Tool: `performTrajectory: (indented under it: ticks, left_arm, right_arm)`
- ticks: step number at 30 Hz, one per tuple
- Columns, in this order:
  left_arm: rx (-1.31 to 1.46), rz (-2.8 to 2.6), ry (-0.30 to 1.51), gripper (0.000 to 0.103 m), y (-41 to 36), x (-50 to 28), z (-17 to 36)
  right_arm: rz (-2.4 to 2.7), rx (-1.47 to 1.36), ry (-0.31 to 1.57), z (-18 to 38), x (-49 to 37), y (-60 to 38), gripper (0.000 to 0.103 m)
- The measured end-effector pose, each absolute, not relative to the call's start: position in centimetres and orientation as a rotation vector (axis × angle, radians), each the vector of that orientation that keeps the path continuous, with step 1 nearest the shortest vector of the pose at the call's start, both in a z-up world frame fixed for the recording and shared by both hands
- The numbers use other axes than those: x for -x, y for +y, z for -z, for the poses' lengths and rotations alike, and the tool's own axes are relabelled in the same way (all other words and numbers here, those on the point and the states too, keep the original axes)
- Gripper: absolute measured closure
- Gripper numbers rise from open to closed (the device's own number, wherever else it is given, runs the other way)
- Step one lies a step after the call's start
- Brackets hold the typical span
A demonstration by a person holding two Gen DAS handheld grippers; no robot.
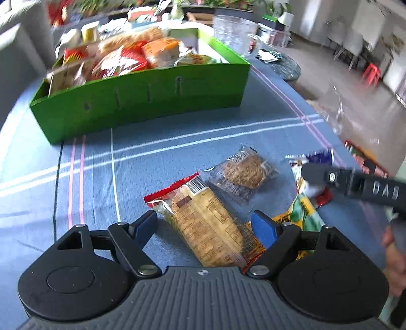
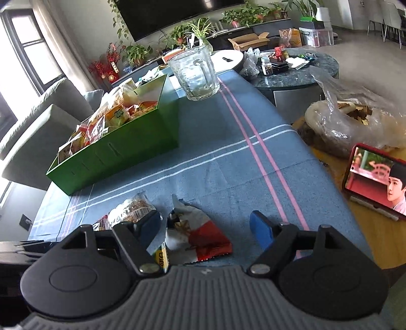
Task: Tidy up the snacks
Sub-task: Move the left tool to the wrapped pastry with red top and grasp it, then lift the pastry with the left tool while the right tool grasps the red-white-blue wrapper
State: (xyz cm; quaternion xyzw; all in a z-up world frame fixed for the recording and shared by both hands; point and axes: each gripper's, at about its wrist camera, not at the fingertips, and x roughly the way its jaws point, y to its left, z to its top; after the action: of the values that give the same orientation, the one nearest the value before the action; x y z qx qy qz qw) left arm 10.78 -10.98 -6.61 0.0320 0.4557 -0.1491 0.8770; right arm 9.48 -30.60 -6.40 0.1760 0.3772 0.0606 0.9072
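you are in a bright living room. daylight comes through a dark-framed window (image 2: 33, 48) on the far left wall, with a pale curtain (image 2: 54, 43) beside it. a grey sofa (image 2: 38, 119) sits beyond the worktop's left edge. a large dark tv screen (image 2: 172, 15) hangs on the back wall above a low cabinet (image 2: 243, 30) lined with leafy potted plants (image 2: 241, 14). past the worktop's far right corner stands a round dark stone table (image 2: 317, 68) cluttered with small items. the floor (image 2: 368, 66) is grey and smooth. white chairs (image 2: 388, 22) stand at the far right, blurred in the left wrist view.
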Motion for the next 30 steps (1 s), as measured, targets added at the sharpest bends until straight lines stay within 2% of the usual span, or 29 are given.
performTrajectory:
  ticks: [3, 7, 21, 24, 26, 27, 29, 30]
  left_arm:
    - [-0.138, 0.314, 0.919, 0.048, -11.1, -10.2, 6.6]
    - [-0.147, 0.335, 0.899, 0.065, -9.7, -9.6, 6.5]
    - [-0.11, 0.278, 0.878, 0.063, -6.9, -9.0, 6.5]
    - [-0.118, 0.266, 0.877, 0.049, -7.0, -8.9, 6.9]
    - [-0.129, 0.26, 0.869, 0.047, -7.2, -8.9, 7.1]
    - [-0.133, 0.262, 0.866, 0.048, -7.2, -8.8, 7.1]
    - [-0.14, 0.287, 0.861, 0.065, -7.2, -8.7, 6.9]
    - [-0.143, 0.294, 0.861, 0.066, -7.2, -8.6, 6.8]
  right_arm:
    - [-0.126, -0.359, 0.775, 6.4, -9.5, -30.5, 0.03]
    - [-0.133, -0.345, 0.773, 6.4, -9.3, -29.9, 0.03]
    - [-0.139, -0.131, 0.745, 7.0, -8.7, -26.6, 0.029]
    - [-0.11, -0.06, 0.735, 7.0, -8.6, -26.0, 0.033]
    - [-0.117, -0.058, 0.738, 7.0, -8.6, -26.0, 0.034]
    - [-0.125, -0.064, 0.74, 6.9, -8.6, -25.9, 0.035]
    - [-0.138, -0.078, 0.732, 6.7, -8.5, -25.8, 0.035]
    - [-0.138, -0.082, 0.723, 6.6, -8.5, -25.6, 0.035]
